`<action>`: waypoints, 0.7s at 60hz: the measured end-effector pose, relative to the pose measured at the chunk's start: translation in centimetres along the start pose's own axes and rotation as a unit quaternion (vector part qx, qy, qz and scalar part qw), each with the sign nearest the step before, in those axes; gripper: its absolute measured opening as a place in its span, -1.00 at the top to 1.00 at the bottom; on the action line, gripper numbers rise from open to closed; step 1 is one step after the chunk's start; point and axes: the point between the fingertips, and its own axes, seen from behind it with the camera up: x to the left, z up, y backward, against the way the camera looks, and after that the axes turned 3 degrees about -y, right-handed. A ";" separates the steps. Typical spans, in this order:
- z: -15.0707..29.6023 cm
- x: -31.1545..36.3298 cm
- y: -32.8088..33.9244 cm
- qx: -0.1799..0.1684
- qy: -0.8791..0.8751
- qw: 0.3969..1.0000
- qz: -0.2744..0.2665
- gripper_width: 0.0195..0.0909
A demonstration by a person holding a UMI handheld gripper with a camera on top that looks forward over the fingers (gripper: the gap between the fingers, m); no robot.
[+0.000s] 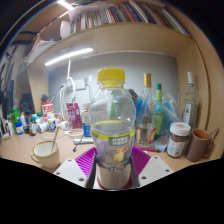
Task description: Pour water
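Note:
A clear plastic bottle (111,118) with a yellow cap (111,76) and a yellow-printed label stands upright between my fingers. My gripper (112,165) is shut on the bottle's lower body, and both magenta pads (86,160) press against its sides. Water fills the lower part of the bottle. A cream cup (45,153) sits on the desk to the left, beyond the fingers.
The wooden desk (20,158) carries several small bottles at the left, a pump bottle (73,110), tall glass bottles (150,108) and a jar (179,139) at the right, plus a brown mug (201,144). A shelf with books and a strip lamp hangs above.

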 end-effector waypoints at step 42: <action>3.5 2.4 18.7 -0.056 -0.010 0.997 -0.058 -0.84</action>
